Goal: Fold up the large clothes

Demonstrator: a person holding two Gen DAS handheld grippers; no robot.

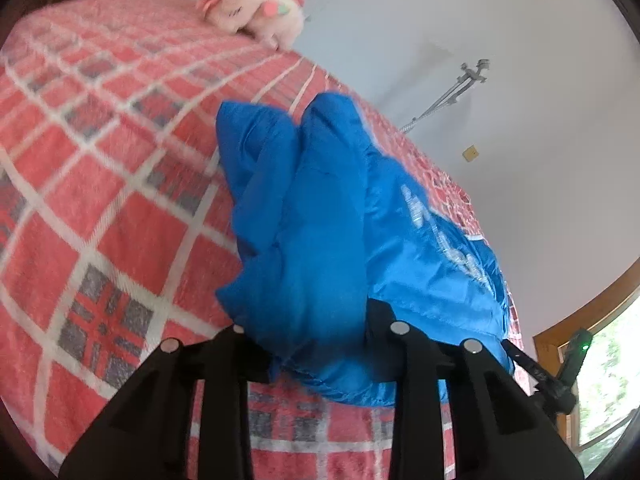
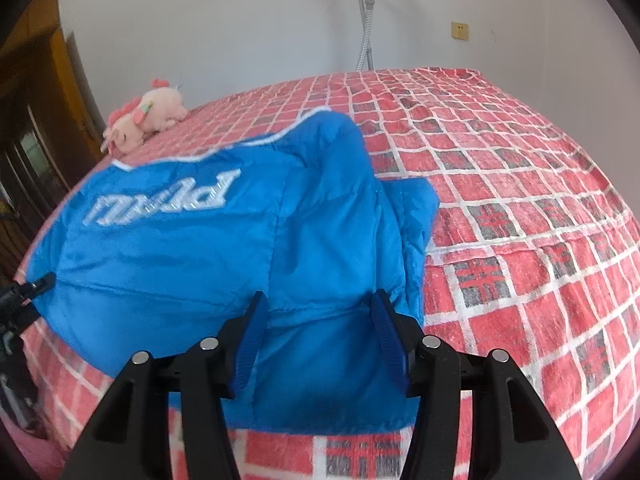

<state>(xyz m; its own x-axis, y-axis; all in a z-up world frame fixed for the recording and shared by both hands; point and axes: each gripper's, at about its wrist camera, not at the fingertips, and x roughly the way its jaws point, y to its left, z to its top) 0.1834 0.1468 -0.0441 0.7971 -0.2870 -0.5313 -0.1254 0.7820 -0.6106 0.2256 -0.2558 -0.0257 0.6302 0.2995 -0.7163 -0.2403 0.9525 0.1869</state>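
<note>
Blue puffy jacket [image 2: 208,248] lies on the bed, on a red checked blanket [image 2: 520,200]. White letters [image 2: 160,200] run across its top side. One part is bunched up in a tall lump.

The left claw [image 1: 316,332] has pinched that lump; its black jaws are almost together with blue cloth squeezed between them. The right claw [image 2: 320,340] sits at the near edge of the jacket. Its blue pads [image 2: 386,344] stand about halfway apart, with cloth between them, but I cannot tell if they press on it.

A pink soft toy [image 2: 144,120] rests at the far side of the bed, well apart from the jacket.
</note>
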